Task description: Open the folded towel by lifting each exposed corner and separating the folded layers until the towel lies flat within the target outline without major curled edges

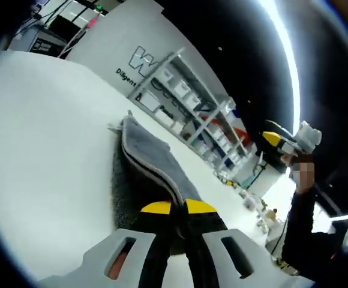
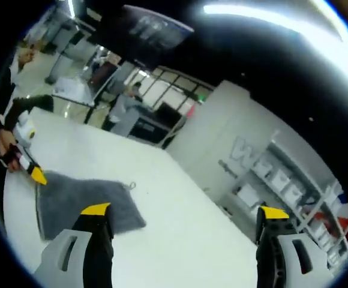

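The left gripper (image 1: 178,207) has its jaws together, clamped on an edge of the grey towel (image 1: 147,156); in the left gripper view the pinched edge shows stacked layers w/ a pale trim, rising off the white table (image 1: 48,132) as a ridge; judged, that grip is there to peel a folded layer up and away from the rest. The right gripper (image 2: 183,211) has its jaws wide apart, nothing between them; it hangs above the table, looking down at the towel (image 2: 84,201) from the side; prob. kept free so it can take the next corner.

In the right gripper view the towel lies near the table's near edge, mostly flat, a small hang-loop at one corner; the left gripper (image 2: 33,171) shows at the towel's left edge, yellow tip on the cloth, a person's hand behind it. No target outline can be made out on the table in either view; can't tell if the towel sits within it.

Judged: still early to mid-way; layers not yet separated at the held edge. Risk: lifting two layers at once, since the pinch seems to take more than one; also dragging the whole towel across the smooth top rather than unfolding it.

Background: shelves (image 1: 192,114) w/ bins by a wall.
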